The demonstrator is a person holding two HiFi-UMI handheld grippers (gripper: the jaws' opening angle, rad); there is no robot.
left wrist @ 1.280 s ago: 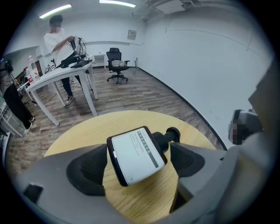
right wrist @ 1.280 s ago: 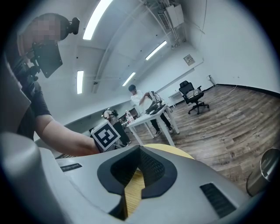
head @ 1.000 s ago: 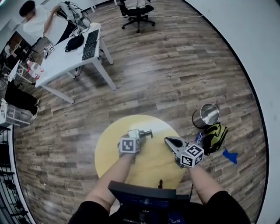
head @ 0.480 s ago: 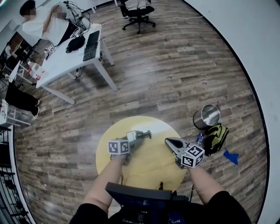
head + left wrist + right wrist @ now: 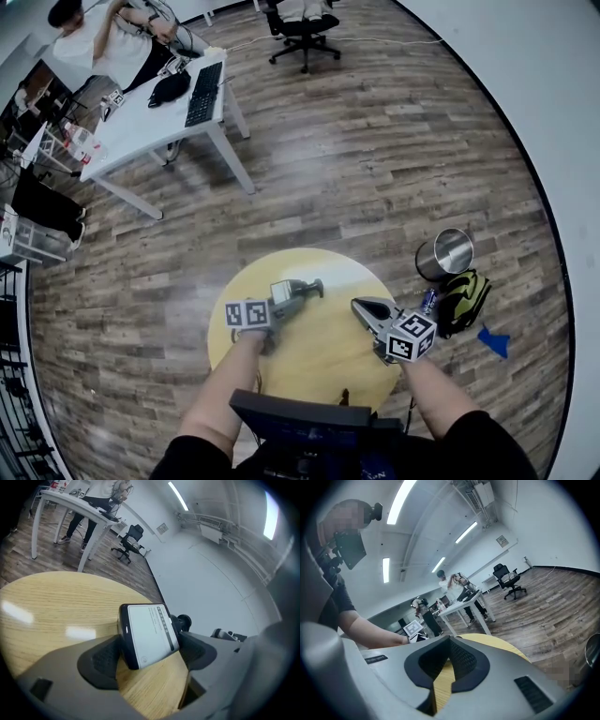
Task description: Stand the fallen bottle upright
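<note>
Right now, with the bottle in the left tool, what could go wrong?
The left tool has just been closing its jaws on the tilted bottle, pads at its base end, so it could pivot or slip onto the table. The right tool is shut and apart, offering no support.

Bottle: dark body, white printed label, black pump top. Not upright. It is on its side, tilted, label facing up, with the pump end toward 3 o'clock in head view. Position: 12 o'clock part of round yellow table.
</note>
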